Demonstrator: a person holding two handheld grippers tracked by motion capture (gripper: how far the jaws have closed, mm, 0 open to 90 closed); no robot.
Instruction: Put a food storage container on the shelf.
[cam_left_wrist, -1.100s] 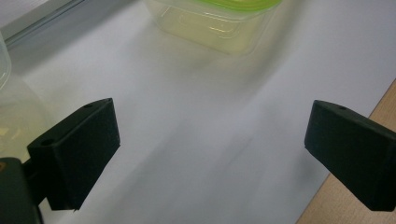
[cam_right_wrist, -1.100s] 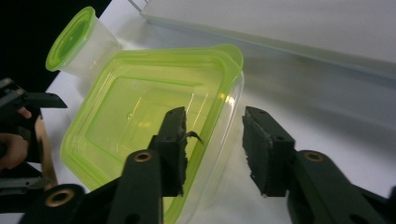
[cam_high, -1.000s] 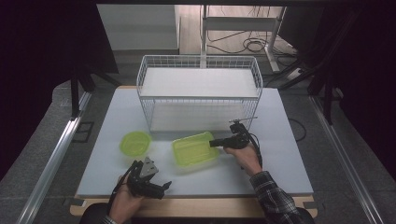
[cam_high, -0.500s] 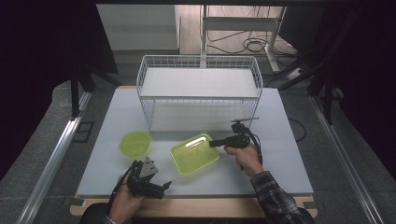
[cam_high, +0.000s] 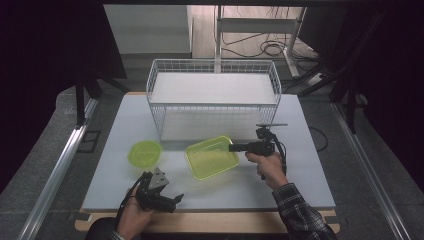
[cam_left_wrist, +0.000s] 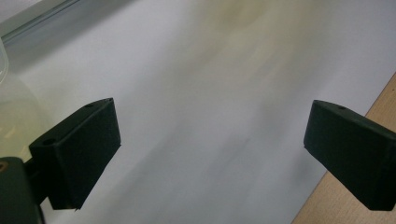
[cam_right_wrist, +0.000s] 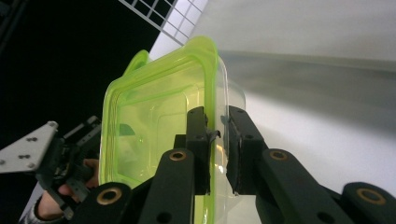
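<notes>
White table (cam_high: 300, 185), unlabelled green container (cam_high: 212, 157)

Table (cam_high: 300, 185): pale grey top, wooden front edge. Borne directly upon it: a white wire basket (cam_high: 214, 102) towards the far edge; a round green lid (cam_high: 144, 153) laid flat near left.

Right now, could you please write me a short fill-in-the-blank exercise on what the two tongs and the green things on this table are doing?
1. The right tongs are shut on the rim of the green ____.
2. The left tongs are ____, with nothing between them.
3. The round green lid lies flat on the ____.
4. Behind the container stands a white wire ____.

Missing words: container; open; table; basket
</notes>
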